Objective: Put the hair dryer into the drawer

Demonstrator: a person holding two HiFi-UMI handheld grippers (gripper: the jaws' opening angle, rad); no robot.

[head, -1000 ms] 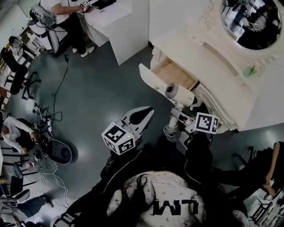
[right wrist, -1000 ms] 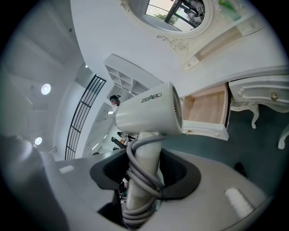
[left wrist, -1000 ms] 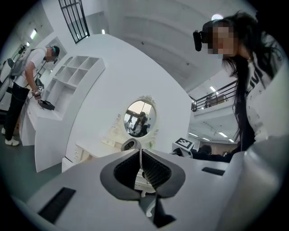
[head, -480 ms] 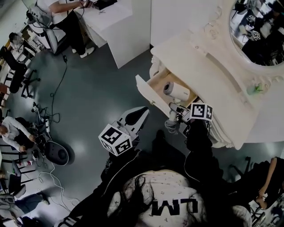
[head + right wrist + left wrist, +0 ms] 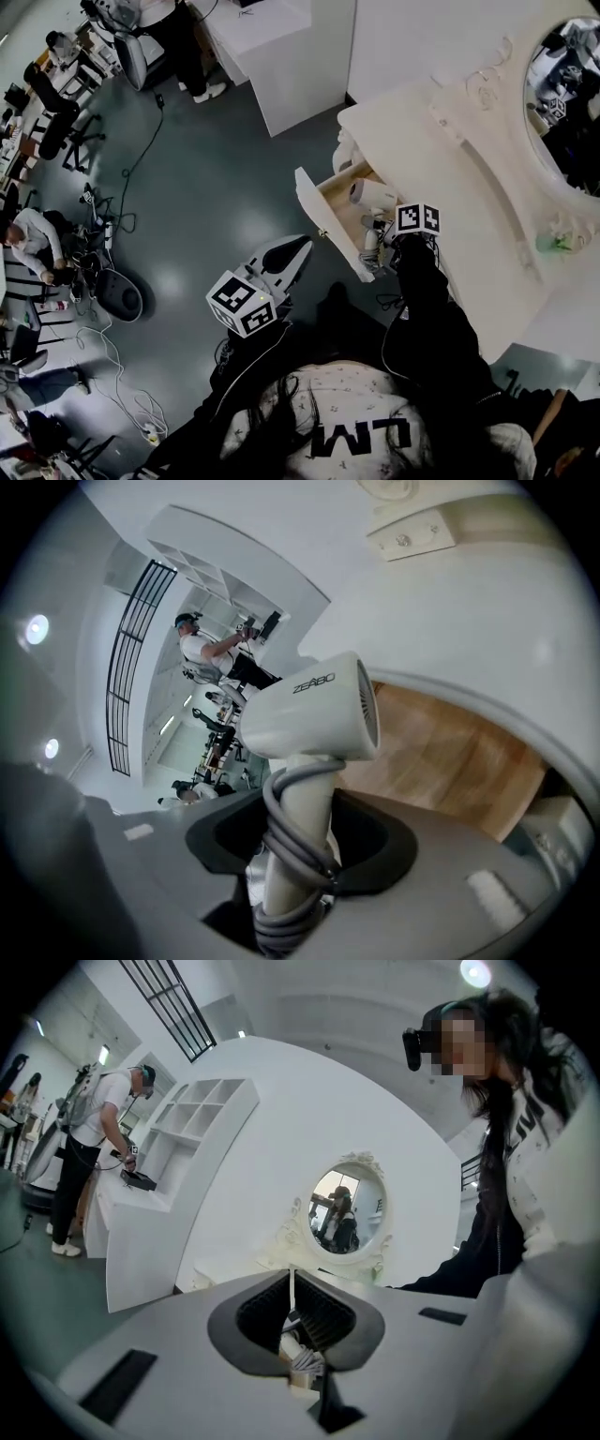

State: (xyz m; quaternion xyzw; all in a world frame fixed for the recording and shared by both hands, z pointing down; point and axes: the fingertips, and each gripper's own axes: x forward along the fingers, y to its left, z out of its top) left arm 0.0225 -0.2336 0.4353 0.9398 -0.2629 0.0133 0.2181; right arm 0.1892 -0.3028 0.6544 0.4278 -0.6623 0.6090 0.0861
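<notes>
Right tongs (image 5: pixel 302 829) are clenched on the dryer (image 5: pixel 309 710) handle; left tongs (image 5: pixel 292 1283) are pressed together, empty, at 7 o'clock of the drawer (image 5: pixel 330 223). Dresser (image 5: pixel 450 159) is seen at 3 o'clock, drawer pulled open, dryer held over its wood bottom, cord (image 5: pixel 292 841) wound round the handle.

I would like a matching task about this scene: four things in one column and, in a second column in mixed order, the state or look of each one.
Things
1. hair dryer
2. drawer
3. left tongs
4. mirror

States
A. shut, with nothing between them
B. pulled open, its wooden bottom showing
C. set in an ornate white frame
D. white, gripped by its cord-wrapped handle in the right tongs

Pairs: 1-D, 2-B, 3-A, 4-C
</notes>
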